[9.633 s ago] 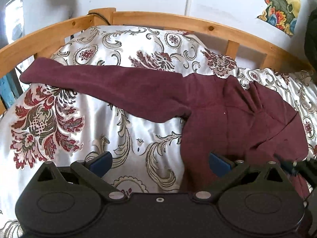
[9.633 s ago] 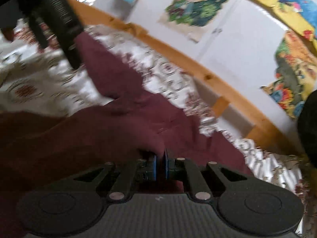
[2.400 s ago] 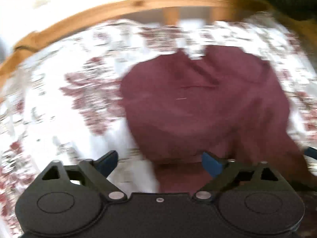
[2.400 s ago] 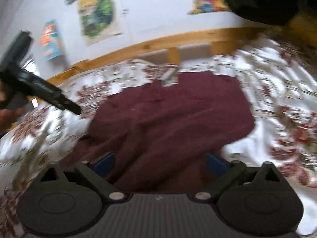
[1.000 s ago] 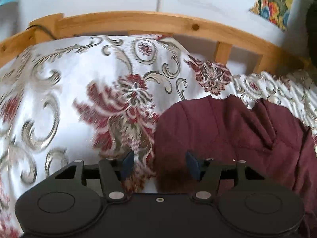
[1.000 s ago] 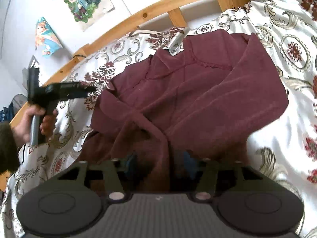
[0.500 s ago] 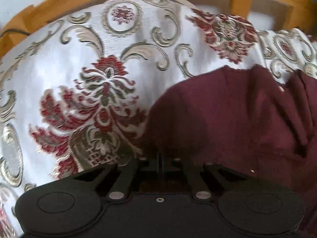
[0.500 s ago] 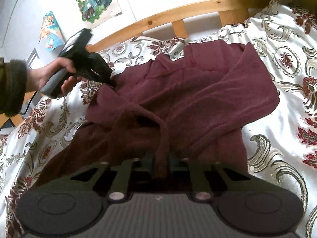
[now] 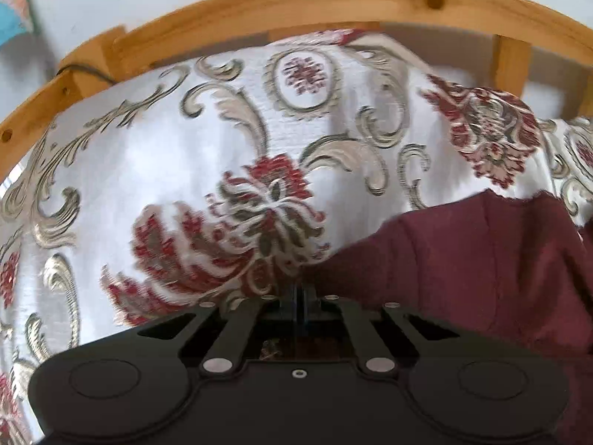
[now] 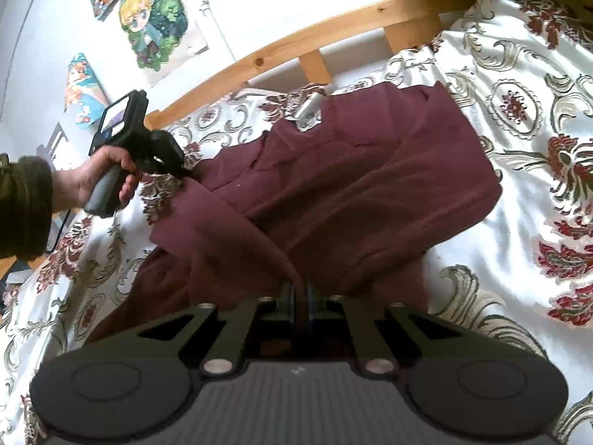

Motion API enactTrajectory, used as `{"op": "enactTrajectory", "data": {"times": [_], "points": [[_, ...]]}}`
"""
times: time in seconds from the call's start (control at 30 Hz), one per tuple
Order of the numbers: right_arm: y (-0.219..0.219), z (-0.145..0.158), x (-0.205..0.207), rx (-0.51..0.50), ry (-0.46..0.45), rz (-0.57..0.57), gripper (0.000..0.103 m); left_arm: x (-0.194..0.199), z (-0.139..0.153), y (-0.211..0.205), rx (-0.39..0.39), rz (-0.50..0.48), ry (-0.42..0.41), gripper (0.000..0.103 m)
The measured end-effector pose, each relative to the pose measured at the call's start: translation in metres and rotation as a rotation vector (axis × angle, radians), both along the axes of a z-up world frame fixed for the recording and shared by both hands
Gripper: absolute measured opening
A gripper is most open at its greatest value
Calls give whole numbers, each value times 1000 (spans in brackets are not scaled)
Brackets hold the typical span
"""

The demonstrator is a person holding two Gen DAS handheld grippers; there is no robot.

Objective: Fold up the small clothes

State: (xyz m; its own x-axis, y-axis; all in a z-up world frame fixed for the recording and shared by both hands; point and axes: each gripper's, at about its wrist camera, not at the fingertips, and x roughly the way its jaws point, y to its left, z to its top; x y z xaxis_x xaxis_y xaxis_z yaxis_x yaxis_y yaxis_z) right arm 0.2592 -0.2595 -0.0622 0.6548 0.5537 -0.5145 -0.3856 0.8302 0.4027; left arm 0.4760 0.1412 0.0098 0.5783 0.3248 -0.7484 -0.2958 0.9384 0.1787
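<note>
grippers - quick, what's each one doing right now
Left gripper: just closed, pinching the left edge of the maroon garment.
Right gripper: just closed on a fold at the garment's near edge.

The black two-finger right gripper (image 10: 300,296) has its jaws pinched together on a fold of dark maroon fleece garment (image 10: 352,193). The black left gripper (image 10: 185,176) — held pistol-style by a bare hand (image 10: 103,176) in a dark knit sleeve (image 10: 24,207) — nips the garment's edge, jaws having just eased slightly apart.

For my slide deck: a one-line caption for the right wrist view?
Right tool pinches the maroon fleece garment on the floral bedspread; left tool grips its far edge.
</note>
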Motion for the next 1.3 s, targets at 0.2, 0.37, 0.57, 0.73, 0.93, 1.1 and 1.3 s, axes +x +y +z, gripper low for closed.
{"op": "enactTrajectory", "data": {"times": [0.2,0.37,0.57,0.73,0.93,1.1,1.3], "points": [[-5,-3,4,30,36,-12,20,-39,19,-1,-45,-99,-103,76],[-3,-3,3,33,41,4,38,-110,15,7,-126,-179,-134,83],[0,-3,2,38,49,9,48,-183,-17,-3,-184,-276,-45,85],[-1,-2,1,30,53,-18,16,-188,-41,-19,-76,-292,24,82],[-5,8,-2,66,24,-22,13,-170,-38,-26,-41,-220,-56,78],[-3,16,-6,77,-12,-13,11,-170,-30,-29,24,-149,-141,59],[-2,11,-4,87,2,11,9,-175,-15,-28,42,-110,-243,6]]}}
